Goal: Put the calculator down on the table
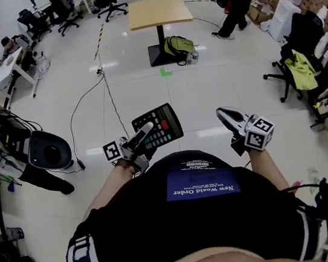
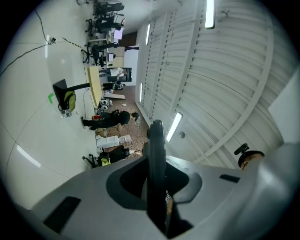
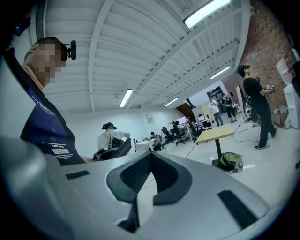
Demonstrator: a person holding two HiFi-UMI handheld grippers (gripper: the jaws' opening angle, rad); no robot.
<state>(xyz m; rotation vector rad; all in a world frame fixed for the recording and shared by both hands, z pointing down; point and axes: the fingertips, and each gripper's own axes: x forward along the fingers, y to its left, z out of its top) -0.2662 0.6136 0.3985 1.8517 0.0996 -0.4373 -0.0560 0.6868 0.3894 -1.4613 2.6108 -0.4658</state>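
In the head view my left gripper (image 1: 146,131) is shut on the lower edge of a black calculator (image 1: 162,124), held in the air in front of the person's body, keys facing up. In the left gripper view the calculator (image 2: 156,168) shows edge-on, a thin dark slab clamped between the grey jaws. My right gripper (image 1: 228,118) hangs beside it to the right, shut with nothing in it; its tips (image 3: 149,157) meet in the right gripper view. The light wooden table (image 1: 158,11) stands far ahead across the white floor and also shows as a table (image 3: 214,135) in the right gripper view.
A yellow-green backpack (image 1: 179,47) leans by the table's black foot. Black cables (image 1: 86,102) trail over the floor. Dark equipment (image 1: 48,149) and a crouching person are at the left, an office chair (image 1: 294,71) with clothes at the right. A person in black (image 1: 236,0) stands near the table.
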